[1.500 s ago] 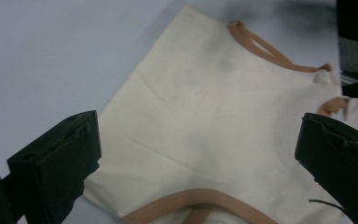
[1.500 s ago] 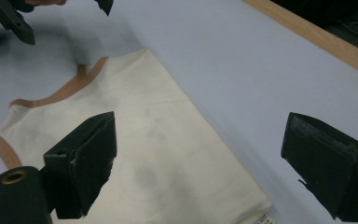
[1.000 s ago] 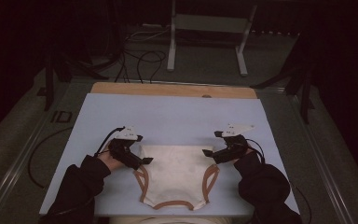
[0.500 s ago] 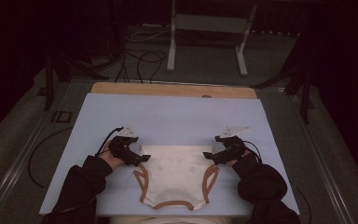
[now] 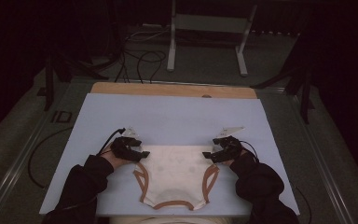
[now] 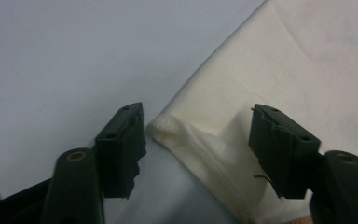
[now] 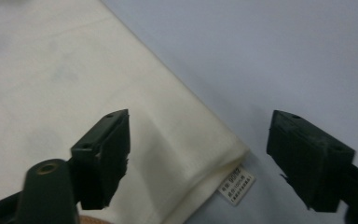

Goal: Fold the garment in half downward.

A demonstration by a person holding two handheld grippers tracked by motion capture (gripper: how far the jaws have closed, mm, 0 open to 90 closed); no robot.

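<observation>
I see my left tool (image 5: pixel 142 153) and right tool (image 5: pixel 208 155), jaws just closing but not yet gripping, straddling the cream garment's (image 5: pixel 177 175) far corners on the worktop (image 5: pixel 177 116)

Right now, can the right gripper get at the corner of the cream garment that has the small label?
Probably yes. The right gripper has its jaws apart, just now closing, with the corner of the cream garment and its label lying between them. Nothing blocks it on the blue table surface.
</observation>
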